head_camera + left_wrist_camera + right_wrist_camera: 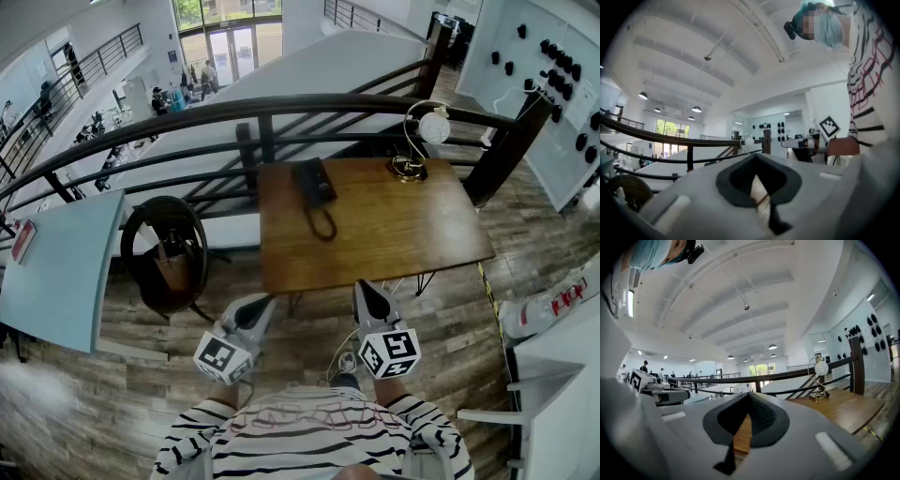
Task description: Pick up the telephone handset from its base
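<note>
Both sets of jaws pressed together, empty: left gripper (pixel 264 305), right gripper (pixel 368 289), short of table (pixel 403 239). Telephone handset (pixel 306 182) on base (pixel 325 180), 11 o'clock from right gripper. Suggest: spread jaws first, straddle handset mid-length, lift straight.

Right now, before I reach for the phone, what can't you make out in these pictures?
- Head view: the telephone is too small and dark to tell its parts apart, and no detail is readable.
- Left gripper view: the left hand-held gripper, shut, fills the lower frame and hides the telephone.
- Right gripper view: the right hand-held gripper, shut, blocks the telephone. Part of the table and the lamp do show.
</note>
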